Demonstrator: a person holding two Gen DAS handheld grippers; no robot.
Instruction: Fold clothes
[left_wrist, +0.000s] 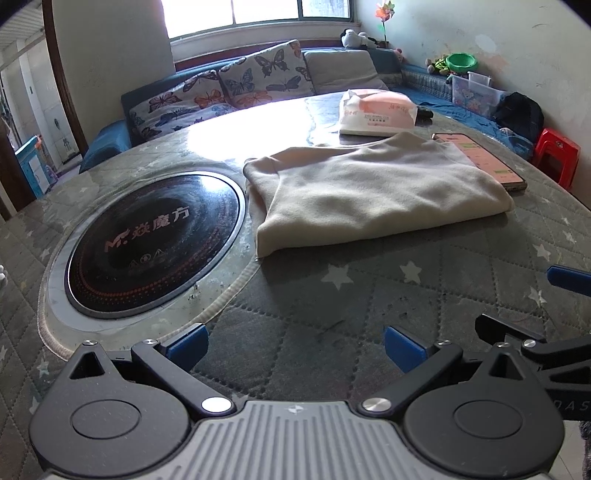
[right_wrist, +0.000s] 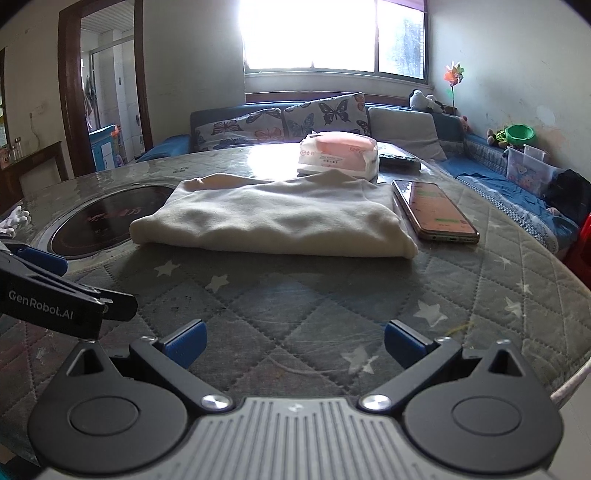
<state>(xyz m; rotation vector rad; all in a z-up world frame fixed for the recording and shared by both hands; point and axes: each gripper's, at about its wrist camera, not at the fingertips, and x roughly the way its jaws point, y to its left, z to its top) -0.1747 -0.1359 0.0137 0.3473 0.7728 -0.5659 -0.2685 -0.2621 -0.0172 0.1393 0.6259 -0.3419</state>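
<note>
A beige garment (left_wrist: 373, 188) lies folded into a flat rectangle on the quilted round table (left_wrist: 332, 302); it also shows in the right wrist view (right_wrist: 273, 218). My left gripper (left_wrist: 295, 349) is open and empty, low over the table, well short of the garment's near edge. My right gripper (right_wrist: 293, 343) is open and empty, also short of the garment. The right gripper's blue fingertip (left_wrist: 565, 278) shows at the right edge of the left wrist view. The left gripper's body (right_wrist: 55, 291) shows at the left of the right wrist view.
A round black induction cooktop (left_wrist: 155, 243) is set into the table left of the garment. A phone (right_wrist: 432, 210) lies right of the garment. A pink tissue pack (right_wrist: 338, 153) sits behind it. A sofa with butterfly cushions (right_wrist: 280, 123) stands beyond the table.
</note>
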